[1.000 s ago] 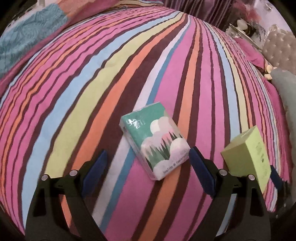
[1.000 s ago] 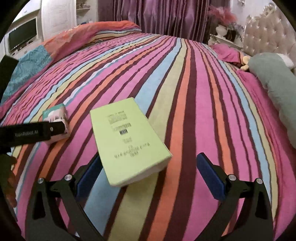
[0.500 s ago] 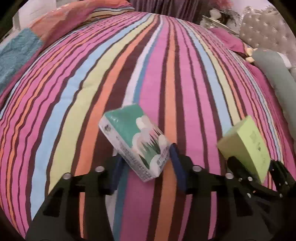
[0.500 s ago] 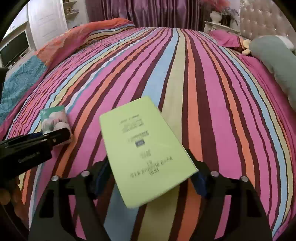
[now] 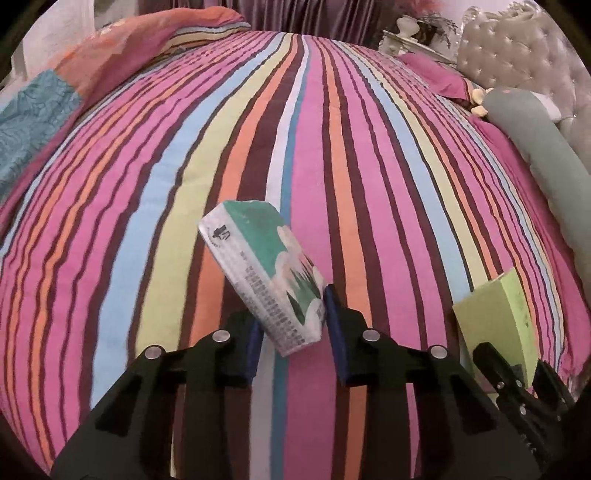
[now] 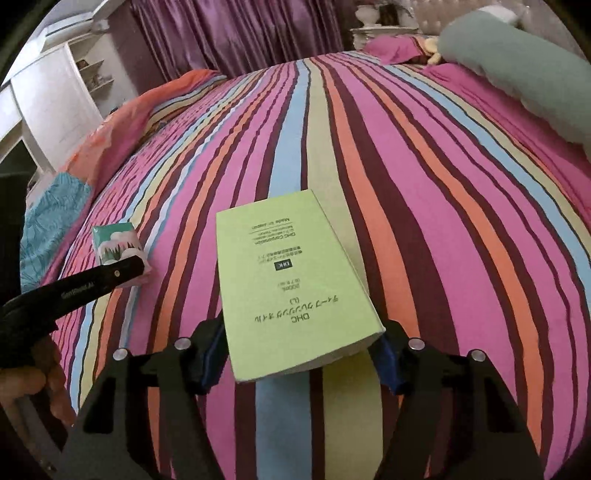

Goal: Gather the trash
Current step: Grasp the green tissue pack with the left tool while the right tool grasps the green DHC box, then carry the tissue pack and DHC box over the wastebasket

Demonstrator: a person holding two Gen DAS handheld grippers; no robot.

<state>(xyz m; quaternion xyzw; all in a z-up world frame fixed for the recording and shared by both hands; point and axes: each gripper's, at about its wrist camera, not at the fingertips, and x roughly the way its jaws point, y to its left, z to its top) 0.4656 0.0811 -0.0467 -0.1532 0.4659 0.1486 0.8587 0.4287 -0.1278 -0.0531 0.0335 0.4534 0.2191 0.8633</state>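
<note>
A green-and-white tissue pack point(image 5: 266, 273) sticks up tilted from my left gripper point(image 5: 291, 317), whose blue pads are shut on its lower end above the striped bedspread point(image 5: 147, 221). In the right wrist view a pale green carton point(image 6: 291, 280) with printed text lies between the jaws of my right gripper point(image 6: 300, 341), which are closing; both pads press on its near end. The same carton point(image 5: 495, 325) shows at the lower right of the left wrist view. The tissue pack point(image 6: 118, 243) appears at the left of the right wrist view, behind a black finger point(image 6: 110, 275) of the left gripper.
A long grey-green bolster point(image 6: 517, 70) and a pink pillow point(image 6: 391, 48) lie by the tufted headboard point(image 5: 524, 55). A folded orange and teal quilt point(image 5: 74, 85) lies at the far left. Purple curtains point(image 6: 240, 33) and a white cabinet point(image 6: 55, 99) stand beyond. A hand point(image 6: 37, 384) holds the left gripper.
Both grippers have gone from wide open to shut on their items. The tissue pack has tipped up off the bed. The carton has swung round in the right gripper.
</note>
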